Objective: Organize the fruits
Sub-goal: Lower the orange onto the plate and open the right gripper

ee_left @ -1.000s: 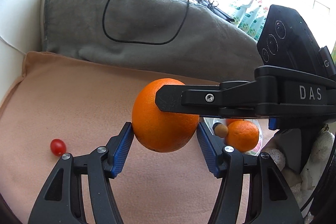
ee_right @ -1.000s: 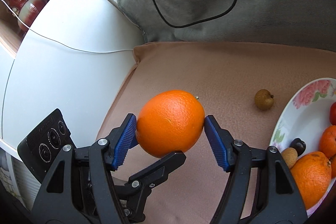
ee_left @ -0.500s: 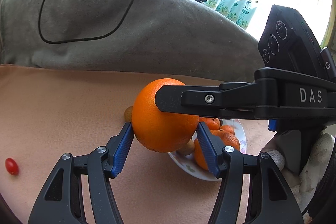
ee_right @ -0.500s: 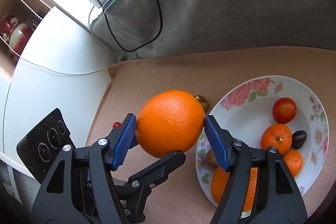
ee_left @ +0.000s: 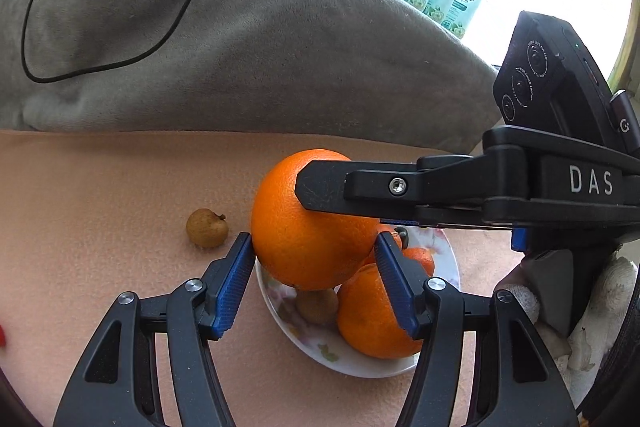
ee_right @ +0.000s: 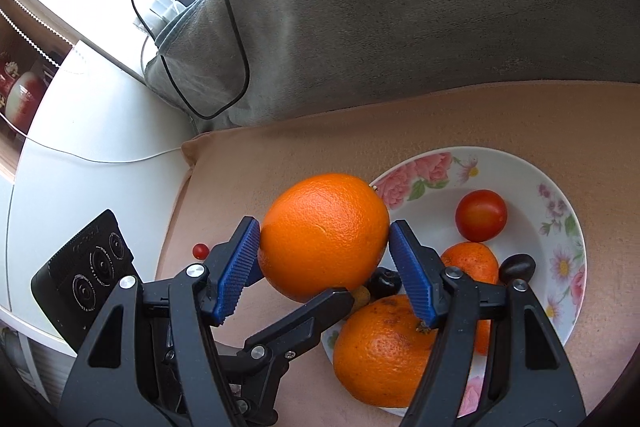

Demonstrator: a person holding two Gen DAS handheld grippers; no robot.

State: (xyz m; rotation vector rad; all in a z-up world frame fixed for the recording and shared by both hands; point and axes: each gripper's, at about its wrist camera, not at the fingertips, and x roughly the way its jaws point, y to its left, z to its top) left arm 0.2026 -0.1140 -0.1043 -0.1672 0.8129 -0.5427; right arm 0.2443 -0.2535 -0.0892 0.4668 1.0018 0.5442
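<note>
The large orange [ee_right: 324, 235] hangs over the near-left rim of the floral plate [ee_right: 560, 203], pinched from two sides at once: the right gripper [ee_right: 324, 263] presses its blue pads on the fruit's flanks, and the left gripper [ee_left: 314, 283] clamps it crosswise. On the plate lie another orange [ee_right: 380, 351], a tangerine [ee_right: 472, 263], a red tomato [ee_right: 481, 215] and two dark fruits. Left of the plate, on the pink cloth [ee_left: 100, 207], sits a brown longan [ee_left: 207, 228]; a cherry tomato [ee_right: 200, 250] lies further left. Behind the plate rises a grey cushion [ee_right: 400, 27].
</note>
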